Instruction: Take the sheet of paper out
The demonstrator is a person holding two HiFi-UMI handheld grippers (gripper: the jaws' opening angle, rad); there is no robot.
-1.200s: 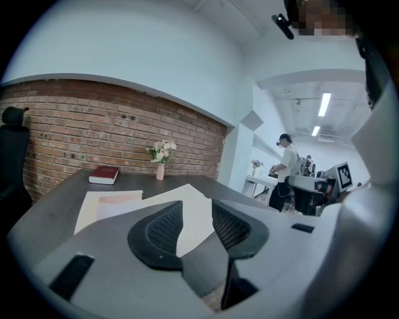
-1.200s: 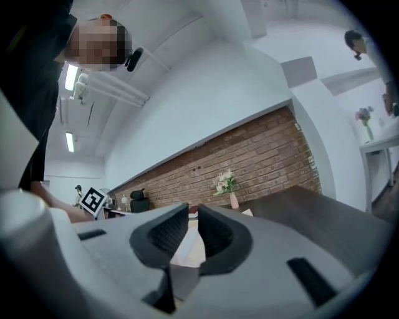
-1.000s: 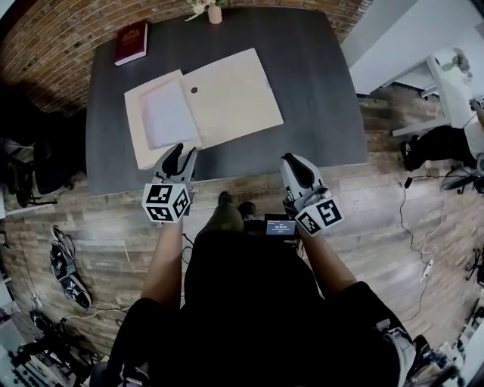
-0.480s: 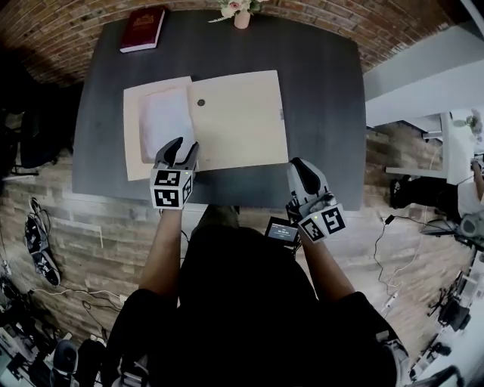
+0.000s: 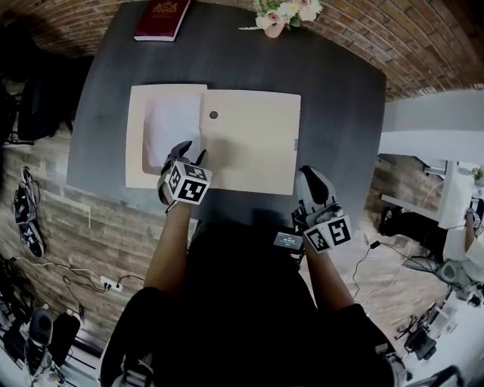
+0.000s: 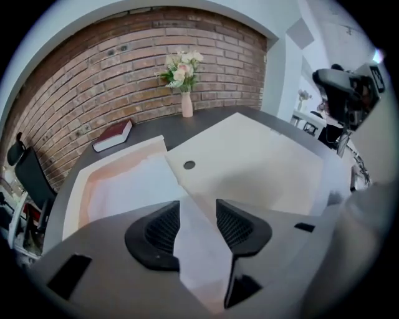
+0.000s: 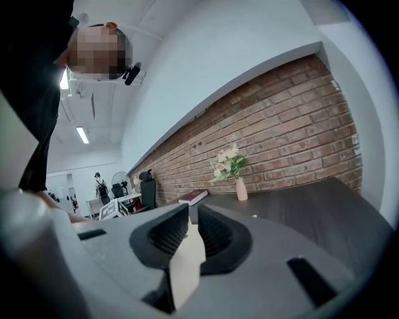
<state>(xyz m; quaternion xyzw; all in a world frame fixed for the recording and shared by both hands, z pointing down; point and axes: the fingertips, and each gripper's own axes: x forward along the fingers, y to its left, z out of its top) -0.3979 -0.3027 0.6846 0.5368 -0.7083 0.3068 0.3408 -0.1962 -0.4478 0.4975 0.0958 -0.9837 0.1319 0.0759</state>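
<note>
Now, left gripper: jaws have just been opening, wide, nothing between them.
Right gripper: slightly apart, empty, lower right.
Sheet of paper: in open folder, left of centre.
Risk: pinching the folder flap too, dragging both.

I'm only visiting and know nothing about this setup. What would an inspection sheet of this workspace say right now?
Surface: dark table.
Job's things: beige folder lying open; white sheet of paper on its left leaf, not yet taken out.
Clutter: red book and vase of flowers at the far edge.
Grippers: left gripper over the folder beside the sheet, jaws have just been opening, nothing gripped; right gripper at the table's near edge, jaws apart, empty.
Cables: cables and a power strip on the floor.
Surroundings: brick wall, wooden floor.
</note>
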